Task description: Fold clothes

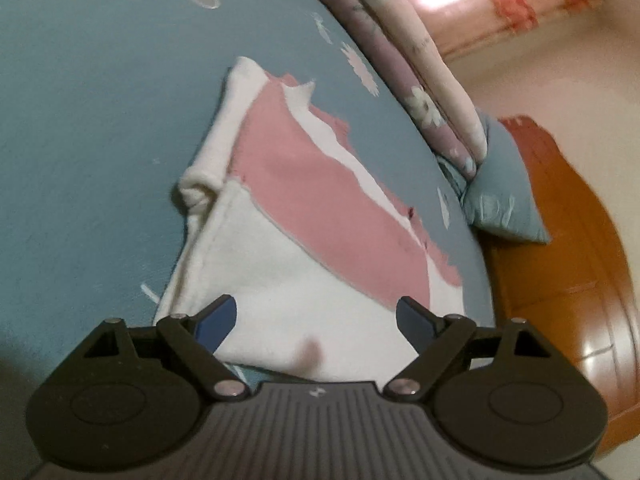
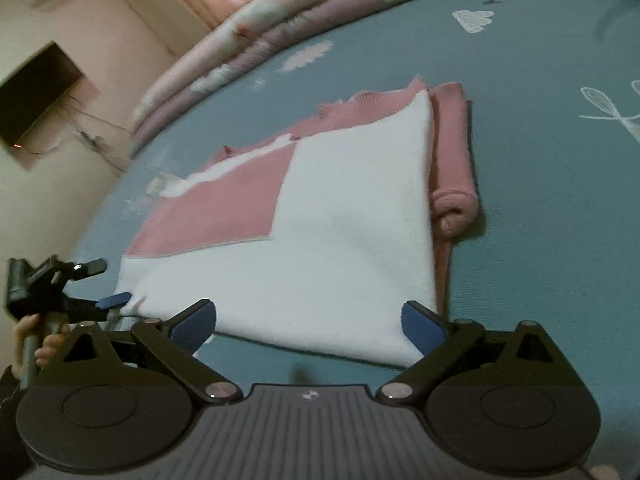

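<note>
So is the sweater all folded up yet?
Partly. The sweater lies flat on the bed with its sleeves tucked in. Both claws, left and right, are open at its near edge, holding nothing. Folding it in half looks left.

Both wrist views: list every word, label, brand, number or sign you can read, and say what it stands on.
No readable text in either view.
Small white emblem on the left gripper body: a mark, not letters, too small to read.
Same emblem on the right gripper body: unreadable.
Sweater and bedsheet: only flower prints, no words.
</note>
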`<act>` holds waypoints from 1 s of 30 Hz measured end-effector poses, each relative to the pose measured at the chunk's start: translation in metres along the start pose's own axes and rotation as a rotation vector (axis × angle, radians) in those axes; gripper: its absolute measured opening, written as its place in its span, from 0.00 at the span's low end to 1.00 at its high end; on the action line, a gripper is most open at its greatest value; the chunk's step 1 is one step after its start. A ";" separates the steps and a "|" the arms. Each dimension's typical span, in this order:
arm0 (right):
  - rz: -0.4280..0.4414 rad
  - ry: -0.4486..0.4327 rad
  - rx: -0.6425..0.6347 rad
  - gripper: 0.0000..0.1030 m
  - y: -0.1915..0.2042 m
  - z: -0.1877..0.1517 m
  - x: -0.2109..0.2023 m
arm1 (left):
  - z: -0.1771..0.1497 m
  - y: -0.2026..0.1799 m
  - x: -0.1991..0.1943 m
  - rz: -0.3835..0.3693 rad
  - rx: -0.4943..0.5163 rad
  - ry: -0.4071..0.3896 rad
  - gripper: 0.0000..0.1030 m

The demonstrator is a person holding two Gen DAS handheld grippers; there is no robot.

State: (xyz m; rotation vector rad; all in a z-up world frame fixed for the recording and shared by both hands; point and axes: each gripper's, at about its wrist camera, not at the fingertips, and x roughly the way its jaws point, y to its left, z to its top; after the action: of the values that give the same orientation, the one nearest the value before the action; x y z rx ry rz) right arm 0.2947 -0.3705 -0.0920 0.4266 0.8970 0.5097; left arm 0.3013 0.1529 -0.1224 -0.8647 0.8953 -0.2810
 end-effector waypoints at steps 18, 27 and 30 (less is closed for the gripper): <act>0.063 -0.209 0.136 0.98 -0.017 0.041 0.021 | -0.021 -0.026 0.008 0.078 0.164 -0.012 0.85; 0.009 -0.246 0.188 0.94 -0.024 0.045 0.017 | -0.023 -0.033 0.009 0.102 0.182 -0.002 0.85; 0.014 -0.250 0.184 0.95 -0.022 0.050 0.022 | -0.025 -0.039 0.011 0.118 0.221 0.008 0.85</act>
State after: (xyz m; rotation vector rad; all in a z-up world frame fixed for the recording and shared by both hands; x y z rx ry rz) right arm 0.3519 -0.3824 -0.0899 0.6499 0.7012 0.3779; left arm 0.2933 0.1080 -0.1074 -0.6045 0.9000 -0.2754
